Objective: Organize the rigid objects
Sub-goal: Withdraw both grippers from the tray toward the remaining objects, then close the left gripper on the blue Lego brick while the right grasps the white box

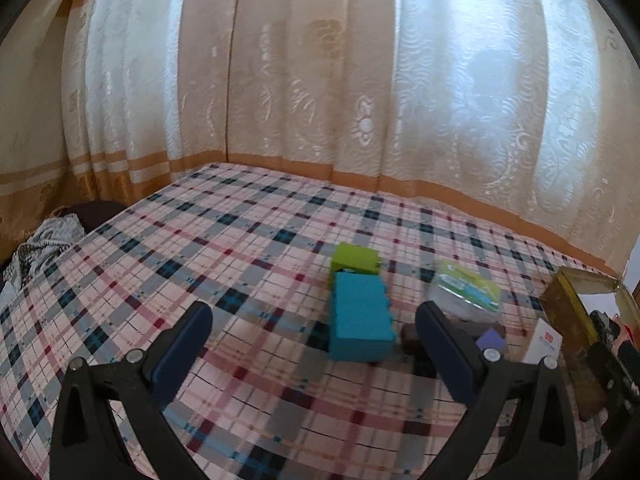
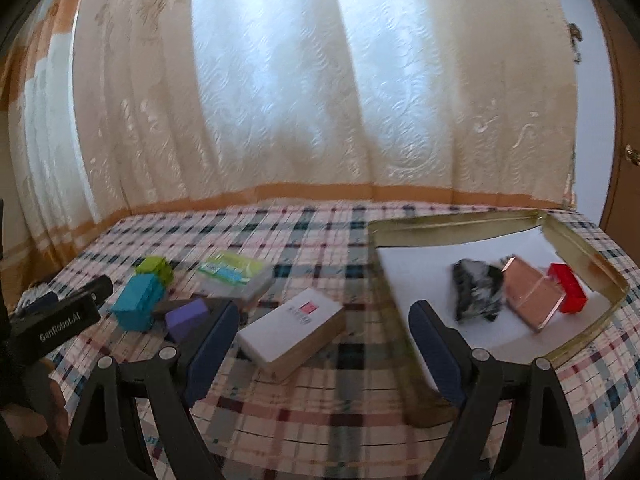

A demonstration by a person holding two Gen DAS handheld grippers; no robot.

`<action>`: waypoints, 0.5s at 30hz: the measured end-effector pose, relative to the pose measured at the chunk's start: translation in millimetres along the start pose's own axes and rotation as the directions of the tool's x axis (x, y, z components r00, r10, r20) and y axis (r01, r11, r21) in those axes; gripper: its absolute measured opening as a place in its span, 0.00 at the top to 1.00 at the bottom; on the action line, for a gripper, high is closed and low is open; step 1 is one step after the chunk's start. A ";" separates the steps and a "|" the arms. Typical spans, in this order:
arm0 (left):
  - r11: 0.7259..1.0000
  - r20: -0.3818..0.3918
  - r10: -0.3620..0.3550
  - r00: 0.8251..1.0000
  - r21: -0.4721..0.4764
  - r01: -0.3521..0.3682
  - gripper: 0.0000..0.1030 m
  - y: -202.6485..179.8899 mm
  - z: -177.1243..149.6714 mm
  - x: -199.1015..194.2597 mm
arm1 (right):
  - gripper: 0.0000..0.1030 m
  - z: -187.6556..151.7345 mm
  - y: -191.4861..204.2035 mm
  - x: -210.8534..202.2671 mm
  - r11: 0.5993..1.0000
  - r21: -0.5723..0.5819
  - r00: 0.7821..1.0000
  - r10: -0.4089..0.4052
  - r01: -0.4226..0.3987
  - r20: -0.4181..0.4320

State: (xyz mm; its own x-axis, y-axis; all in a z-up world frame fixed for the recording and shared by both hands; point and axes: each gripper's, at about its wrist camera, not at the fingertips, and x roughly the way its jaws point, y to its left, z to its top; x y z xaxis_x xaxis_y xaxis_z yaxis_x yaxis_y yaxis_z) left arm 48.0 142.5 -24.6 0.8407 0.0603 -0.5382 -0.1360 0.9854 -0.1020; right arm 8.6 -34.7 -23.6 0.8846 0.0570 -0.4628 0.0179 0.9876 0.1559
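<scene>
**Open grippers hovering over a plaid bed as the sorting tin is sitting part-filled**

Both hand-held grippers are hanging above a plaid bedspread (image 2: pixel 320 232) with their jaws spread wide and nothing between the pads. Right gripper (image 2: pixel 324 336) is pointing toward the gap between a white box (image 2: pixel 292 326) and a gold-rimmed tin (image 2: pixel 592 256), which is lying open at the right of the bed. Inside the tin, on its white lining, a black-and-white patterned item (image 2: pixel 478 296) is lying just beside a clear pinkish block (image 2: pixel 534 296), which is touching a red block (image 2: pixel 568 288) near the far wall.

Left gripper (image 1: pixel 314 340) is facing a teal block (image 1: pixel 360 316) with a ridged side, standing on the cloth directly ahead of its open jaws and touching neither pad. A lime-green block (image 1: pixel 356 258) is sitting right behind the teal one. To the right, a clear plastic case with a green label (image 1: pixel 466 290) is resting near a small purple block (image 1: pixel 492 340) and a dark brown piece (image 1: pixel 412 336), blurred and partly hidden by the right finger. The white box, bearing a red square mark, is lying flat between this loose group and the tin. A cream patterned curtain (image 1: pixel 320 80) is hanging behind the bed, lit from outside.
</scene>
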 end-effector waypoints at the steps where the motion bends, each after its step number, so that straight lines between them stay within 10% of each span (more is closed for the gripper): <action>1: 1.000 -0.009 0.000 1.000 -0.007 0.000 0.00 2.3 0.5 2.3 | 0.14 -0.3 3.4 2.1 1.000 -0.004 1.000 -0.001 0.001 -0.011; 15: 0.996 -0.084 0.016 0.996 0.085 -0.009 0.00 -22.7 12.1 37.0 | 0.14 -1.2 19.9 43.0 0.998 0.039 0.982 -0.032 0.041 -0.187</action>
State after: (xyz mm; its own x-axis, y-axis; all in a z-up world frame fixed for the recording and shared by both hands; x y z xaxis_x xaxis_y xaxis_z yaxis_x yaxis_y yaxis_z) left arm 88.6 124.2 -32.0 0.7915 0.0628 -0.6080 -0.0989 0.9948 -0.0260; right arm 46.4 -12.4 -41.5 0.7809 0.0512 -0.6226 0.0722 0.9826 0.1714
